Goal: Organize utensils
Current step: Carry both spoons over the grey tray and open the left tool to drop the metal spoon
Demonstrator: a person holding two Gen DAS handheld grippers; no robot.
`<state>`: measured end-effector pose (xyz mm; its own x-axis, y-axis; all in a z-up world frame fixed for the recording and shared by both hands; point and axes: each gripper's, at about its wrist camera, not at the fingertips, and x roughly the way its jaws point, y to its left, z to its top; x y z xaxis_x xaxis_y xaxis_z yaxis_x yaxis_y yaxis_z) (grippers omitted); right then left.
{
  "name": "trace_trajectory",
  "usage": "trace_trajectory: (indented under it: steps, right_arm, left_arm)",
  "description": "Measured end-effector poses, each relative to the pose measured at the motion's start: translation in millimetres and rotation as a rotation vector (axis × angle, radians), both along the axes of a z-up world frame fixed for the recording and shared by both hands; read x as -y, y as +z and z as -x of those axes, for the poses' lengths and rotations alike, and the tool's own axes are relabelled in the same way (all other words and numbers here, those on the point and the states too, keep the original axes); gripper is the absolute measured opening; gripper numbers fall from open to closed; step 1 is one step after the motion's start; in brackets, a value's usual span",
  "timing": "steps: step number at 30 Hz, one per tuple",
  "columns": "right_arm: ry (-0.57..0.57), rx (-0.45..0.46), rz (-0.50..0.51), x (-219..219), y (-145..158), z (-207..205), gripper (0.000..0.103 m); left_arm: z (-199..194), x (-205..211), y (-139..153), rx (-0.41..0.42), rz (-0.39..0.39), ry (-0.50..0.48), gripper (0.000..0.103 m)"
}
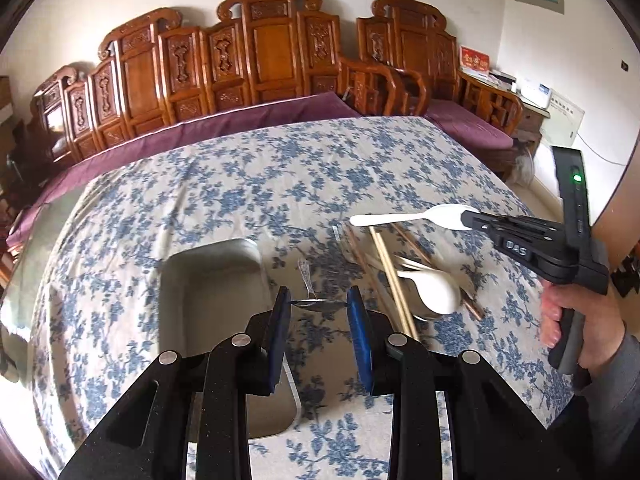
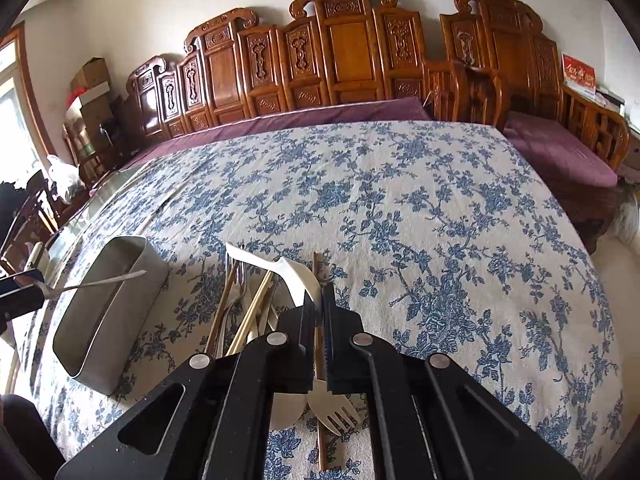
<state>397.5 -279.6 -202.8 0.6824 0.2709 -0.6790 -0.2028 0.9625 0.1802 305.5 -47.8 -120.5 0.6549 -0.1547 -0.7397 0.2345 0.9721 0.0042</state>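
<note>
Right wrist: right tongs (image 2: pixel 319 300) grip white spoon (image 2: pixel 296 276) above the pile.

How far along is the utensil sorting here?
Early. The metal bin looks empty. The left hand-held gripper holds a metal spoon above it; the right hand-held gripper grips a white spoon. Chopsticks, a fork and others remain piled.

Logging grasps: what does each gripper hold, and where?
Left gripper holds a metal spoon by its bowl; right gripper holds a white spoon by its bowl.
</note>
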Motion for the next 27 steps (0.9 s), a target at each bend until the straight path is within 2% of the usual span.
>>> trace_trajectory:
  steps: [11,16,21,27]
  right_arm:
    - [0.060,0.049,0.073,-48,23,29,0.005]
    - [0.093,0.063,0.110,-77,34,31,0.005]
    - [0.121,0.057,0.127,-109,35,30,0.005]
    - [0.157,0.054,0.188,-152,36,25,0.005]
  left_arm:
    - [-3,-56,-5,0.041,0.012,0.094,0.027]
    - [-9,-76,-25,0.011,0.021,0.130,0.027]
    - [-19,-90,-53,-0.053,0.039,0.155,0.027]
    - [-23,-98,-63,-0.084,0.062,0.163,0.028]
